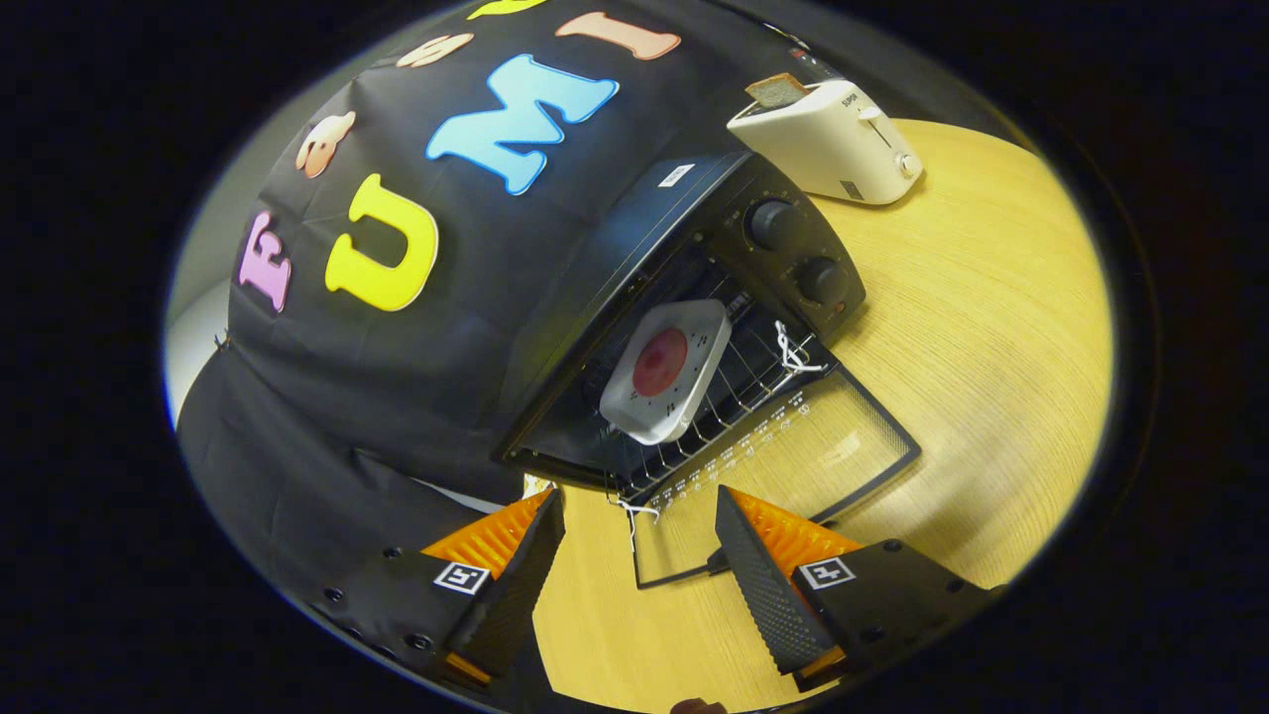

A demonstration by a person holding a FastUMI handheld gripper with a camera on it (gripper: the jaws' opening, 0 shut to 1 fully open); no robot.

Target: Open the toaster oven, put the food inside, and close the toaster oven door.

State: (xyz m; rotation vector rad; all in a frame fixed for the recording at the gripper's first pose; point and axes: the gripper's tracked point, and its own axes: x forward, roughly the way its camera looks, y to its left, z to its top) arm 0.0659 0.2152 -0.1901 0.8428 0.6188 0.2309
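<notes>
While gripper [639, 555] gapes empty: tray [666, 369] in oven [634, 297]; lift stiff, hinged, slick glass door [793, 466] by front edge.

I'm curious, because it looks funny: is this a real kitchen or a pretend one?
Probably a pretend kitchen in a test booth: a toaster oven with its door open and a toaster sit on a wooden table, against a cloth wall. The open gripper holds nothing.

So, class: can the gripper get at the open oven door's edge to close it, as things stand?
Probably yes. The gripper is open, nothing held, with the glass door lying flat just ahead of its fingers and nothing between.
</notes>
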